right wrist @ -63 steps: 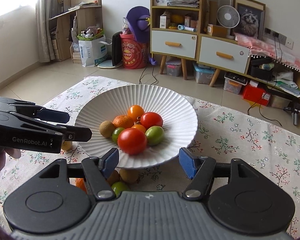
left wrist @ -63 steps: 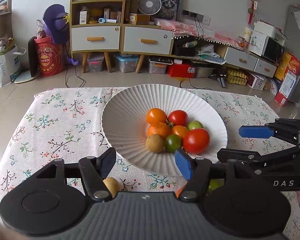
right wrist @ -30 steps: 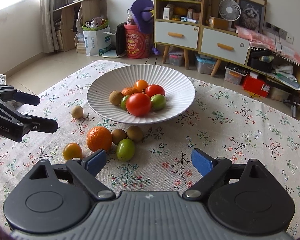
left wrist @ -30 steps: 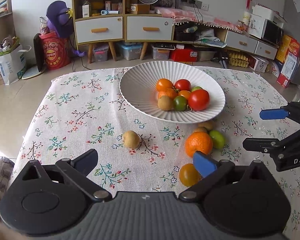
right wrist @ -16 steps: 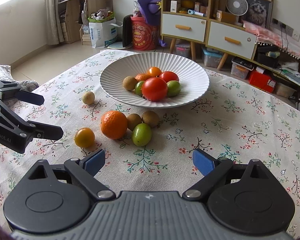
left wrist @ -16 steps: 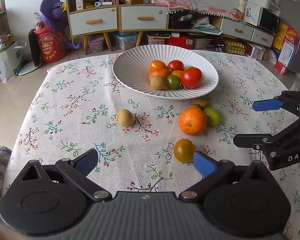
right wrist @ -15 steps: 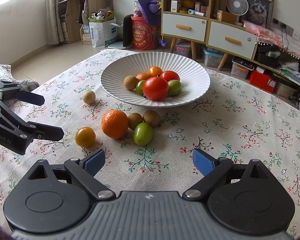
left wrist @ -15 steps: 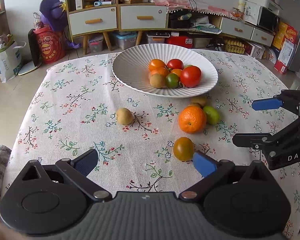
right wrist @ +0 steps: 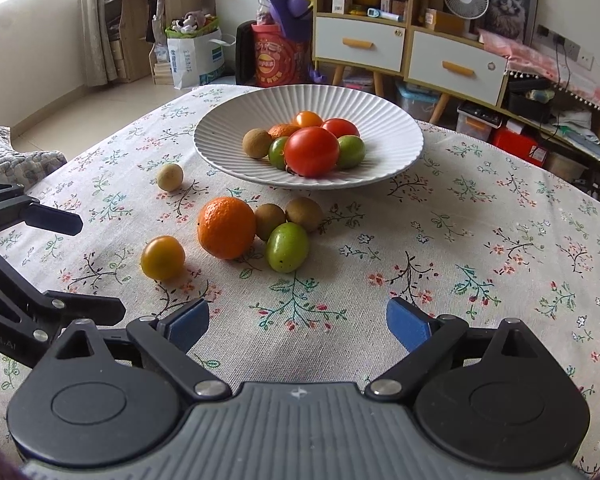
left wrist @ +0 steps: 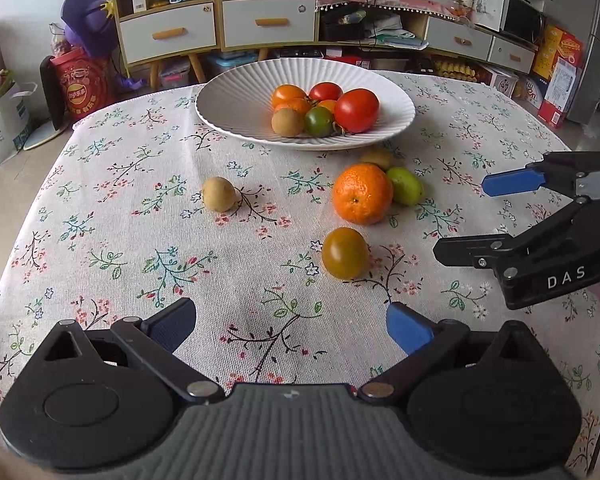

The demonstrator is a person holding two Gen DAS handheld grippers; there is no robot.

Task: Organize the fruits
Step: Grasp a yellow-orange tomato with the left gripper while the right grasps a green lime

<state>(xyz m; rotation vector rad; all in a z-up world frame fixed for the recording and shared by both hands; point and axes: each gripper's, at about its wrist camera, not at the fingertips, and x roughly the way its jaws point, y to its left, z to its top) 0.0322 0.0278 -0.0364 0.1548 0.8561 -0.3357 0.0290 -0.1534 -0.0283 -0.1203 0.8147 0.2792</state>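
An orange (right wrist: 227, 233) was seen on the desk (right wrist: 480, 248) just in front of the white plate (right wrist: 392, 128), touching a brown fruit (right wrist: 269, 221) and just beside a green fruit (right wrist: 287, 247). A yellow tomato (right wrist: 163, 257) and a pale round fruit (right wrist: 169, 177) were set apart from it. Both the left gripper (left wrist: 290, 326) and the right gripper (right wrist: 298, 326) were held with jaws apart and empty, above the floral cloth.

Ribbed glazed plate (left wrist: 228, 108), woven floral tablecloth (left wrist: 112, 216)
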